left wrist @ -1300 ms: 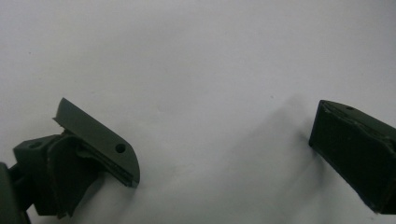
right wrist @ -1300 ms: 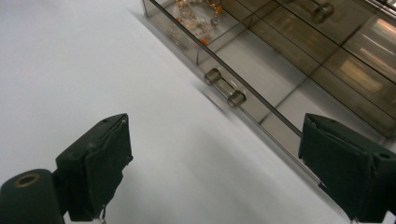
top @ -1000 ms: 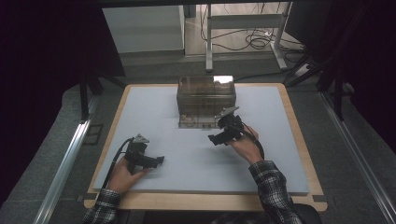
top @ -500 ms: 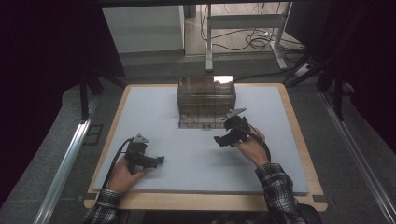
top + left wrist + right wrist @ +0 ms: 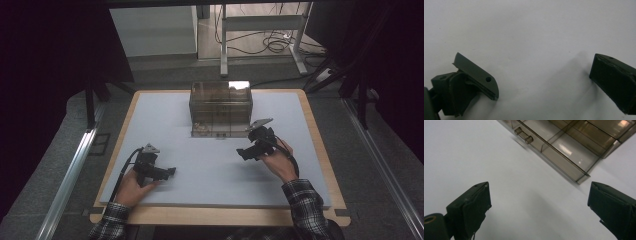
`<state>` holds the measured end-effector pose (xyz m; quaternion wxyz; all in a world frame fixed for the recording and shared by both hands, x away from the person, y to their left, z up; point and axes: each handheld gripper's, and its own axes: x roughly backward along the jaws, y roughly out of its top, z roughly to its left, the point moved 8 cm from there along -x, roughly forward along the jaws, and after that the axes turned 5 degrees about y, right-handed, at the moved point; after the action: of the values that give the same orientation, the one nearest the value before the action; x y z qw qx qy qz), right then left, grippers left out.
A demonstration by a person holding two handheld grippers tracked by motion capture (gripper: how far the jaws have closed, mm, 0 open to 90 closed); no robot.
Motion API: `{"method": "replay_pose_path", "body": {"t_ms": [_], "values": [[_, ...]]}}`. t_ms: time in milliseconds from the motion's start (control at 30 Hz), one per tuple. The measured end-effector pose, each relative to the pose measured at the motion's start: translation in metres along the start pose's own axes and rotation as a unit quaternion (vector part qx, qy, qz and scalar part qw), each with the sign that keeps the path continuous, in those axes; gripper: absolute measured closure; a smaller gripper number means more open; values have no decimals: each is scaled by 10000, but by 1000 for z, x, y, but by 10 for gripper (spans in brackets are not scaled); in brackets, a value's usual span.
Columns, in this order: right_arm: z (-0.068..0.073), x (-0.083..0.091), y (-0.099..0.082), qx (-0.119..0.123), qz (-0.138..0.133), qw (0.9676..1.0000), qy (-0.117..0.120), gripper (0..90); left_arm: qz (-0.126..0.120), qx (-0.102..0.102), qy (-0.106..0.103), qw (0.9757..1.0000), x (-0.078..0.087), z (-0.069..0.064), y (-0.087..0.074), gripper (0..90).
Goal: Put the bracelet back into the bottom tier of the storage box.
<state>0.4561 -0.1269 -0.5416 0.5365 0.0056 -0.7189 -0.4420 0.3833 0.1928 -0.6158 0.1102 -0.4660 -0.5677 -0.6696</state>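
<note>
A clear brown plastic drawer box (image 5: 220, 107) sat at the upper centre of a white table (image 5: 210, 165). The left gripper (image 5: 170, 171) rested at lower left, jaws spread wide and empty. The right gripper (image 5: 242, 153), right of centre just below the box, was likewise released.

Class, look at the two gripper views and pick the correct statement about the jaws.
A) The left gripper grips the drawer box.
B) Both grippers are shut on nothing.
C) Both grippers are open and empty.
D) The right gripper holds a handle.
C: in each gripper view the jaws of the left gripper and the right gripper stand wide apart with bare mat between them; the drawer box lies beyond, untouched.
</note>
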Motion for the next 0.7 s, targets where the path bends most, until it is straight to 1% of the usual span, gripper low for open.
{"method": "replay_pose_path", "body": {"t_ms": [200, 500, 700], "values": [[-5, 10, -7, -9, 14, 10000, -53, 28, 1, 1, 0, 10000, 0, 0, 0, 0], [-13, 26, -17, -132, -21, 9998, -173, 21, 1, 0, 0, 10000, 0, 0, 0, 0], [-17, 34, -25, -135, -33, 9996, -254, 18, 1, -1, 0, 10000, 0, 0, 0, 0]]}}
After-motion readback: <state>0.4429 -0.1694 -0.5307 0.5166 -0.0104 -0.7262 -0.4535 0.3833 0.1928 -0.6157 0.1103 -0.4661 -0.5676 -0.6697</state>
